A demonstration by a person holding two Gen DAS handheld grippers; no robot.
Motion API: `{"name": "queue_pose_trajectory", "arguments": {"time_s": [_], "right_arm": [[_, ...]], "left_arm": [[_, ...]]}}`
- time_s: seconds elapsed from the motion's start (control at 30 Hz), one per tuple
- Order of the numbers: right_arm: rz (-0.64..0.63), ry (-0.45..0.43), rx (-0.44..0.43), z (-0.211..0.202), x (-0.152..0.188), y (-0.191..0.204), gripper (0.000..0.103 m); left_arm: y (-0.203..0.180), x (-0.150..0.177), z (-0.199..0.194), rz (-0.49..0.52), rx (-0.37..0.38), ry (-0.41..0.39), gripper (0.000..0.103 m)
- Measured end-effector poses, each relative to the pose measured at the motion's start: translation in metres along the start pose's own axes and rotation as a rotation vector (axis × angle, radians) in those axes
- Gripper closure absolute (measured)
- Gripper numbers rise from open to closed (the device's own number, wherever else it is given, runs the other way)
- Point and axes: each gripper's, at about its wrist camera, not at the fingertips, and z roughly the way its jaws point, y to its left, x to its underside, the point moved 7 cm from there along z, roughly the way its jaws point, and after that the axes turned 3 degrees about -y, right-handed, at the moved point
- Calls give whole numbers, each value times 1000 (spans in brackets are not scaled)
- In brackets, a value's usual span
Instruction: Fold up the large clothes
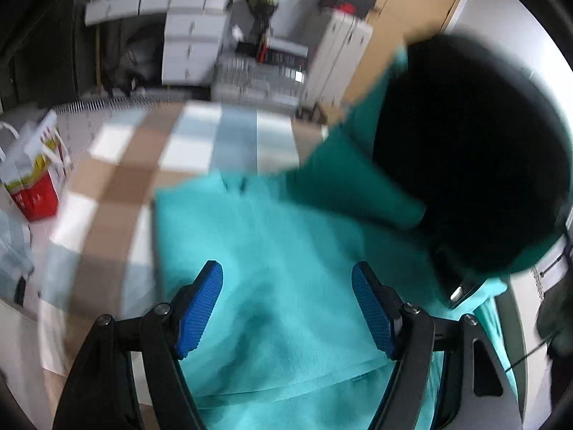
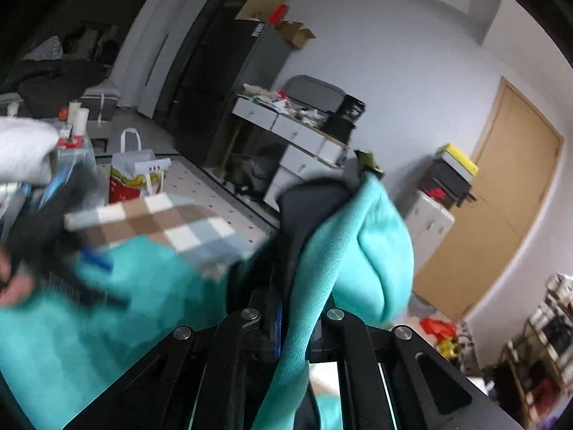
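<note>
Teal garment [image 1: 286,251] spread on the checked cloth [image 1: 125,165], one edge lifted: folding apparently just begun, most folds remaining. Its long axis seems to run away from the left gripper [image 1: 286,308], whose fingers stand apart above it. Right gripper [image 2: 293,326] is clamped on the raised edge.

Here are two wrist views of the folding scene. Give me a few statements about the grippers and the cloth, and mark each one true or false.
1. The left gripper is open above the teal garment. True.
2. The right gripper is open and holds nothing. False: it is shut on teal garment fabric.
3. The garment lies on a checked cloth. True.
4. The garment is red. False: it is teal.
</note>
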Motion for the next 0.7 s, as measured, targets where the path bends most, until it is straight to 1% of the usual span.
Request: {"name": "queue_pose_trajectory", "arguments": {"time_s": [0.03,0.1,0.13,0.17,0.2,0.27,0.3,0.33,0.37,0.43,0.47,0.5,0.57,0.6,0.7], "right_arm": [[10,6,29,-13,15,3,97],[21,18,43,-24,31,5,97],[-1,9,38,-33,34,14,97],[-37,6,18,-38,38,22,97],[-85,4,1,-47,45,39,97],[-105,15,-52,-56,53,61,97],[-107,16,-63,-58,56,68,97],[-96,19,-82,-61,61,76,97],[-73,28,-97,-62,64,78,97],[-21,36,-122,-64,72,81,97],[-15,49,-131,-65,76,83,97],[0,48,-133,-66,79,85,97],[36,67,-176,-67,85,86,97],[58,80,-196,-68,89,86,97],[79,93,-243,-73,96,92,96]], "left_arm": [[-2,-4,-9,5,11,-34,33],[-8,-13,-24,7,52,-92,32],[-11,-20,-30,4,62,-111,32],[-13,-25,-33,-5,69,-126,32],[-20,-33,-38,-2,87,-147,32],[-38,-49,-41,59,72,-162,32],[-45,-55,-40,88,69,-168,32],[-57,-65,-40,130,79,-169,32],[-75,-78,-36,185,80,-153,32],[-95,-94,-32,256,87,-138,32],[-112,-104,-24,308,103,-109,32],[-123,-110,-15,328,130,-73,32],[-139,-112,9,366,182,30,31],[-146,-110,20,407,186,73,32],[-162,-92,45,593,120,144,31]]}}
